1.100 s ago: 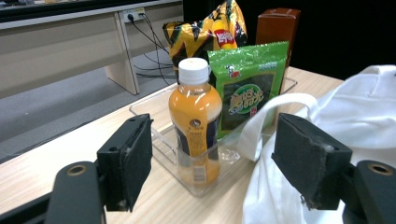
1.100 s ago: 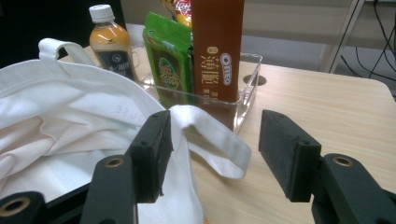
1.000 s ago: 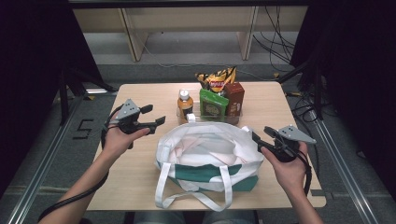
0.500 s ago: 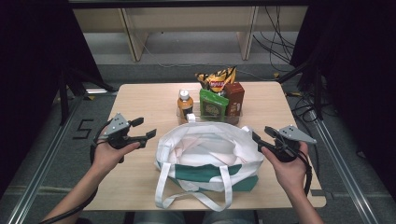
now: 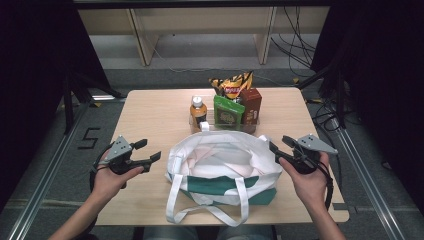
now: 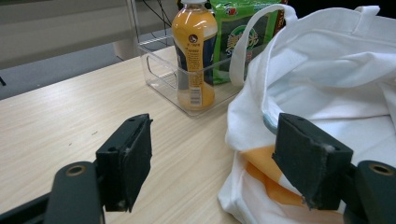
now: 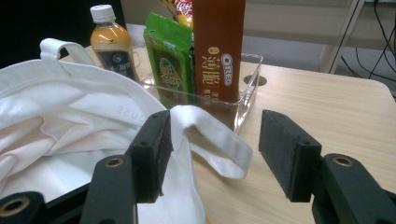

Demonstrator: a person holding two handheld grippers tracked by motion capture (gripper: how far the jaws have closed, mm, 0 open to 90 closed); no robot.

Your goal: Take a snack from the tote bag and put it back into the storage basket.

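Flanking the white tote bag [image 5: 222,167] at the desk's near edge, high view: left gripper [image 5: 150,151] off its left side, right gripper [image 5: 274,150] at its right rim, both jaws apart, neither holding anything. Clear bin [image 5: 250,120] with bottle [image 5: 198,112] and snack packs stands behind the bag, mid-desk.

Left gripper view: jaws wide, empty; bag wall [image 6: 327,98] just beside the right-hand pad, not pinched.

Right gripper view: jaws wide; a loop handle [image 7: 212,135] lies between the pads, apparently untouched.

Judgement: cloth is light, soft, limp; it will sag and fold under any pull. Best hold is the doubled rim hem or the handle base, one grip per side.
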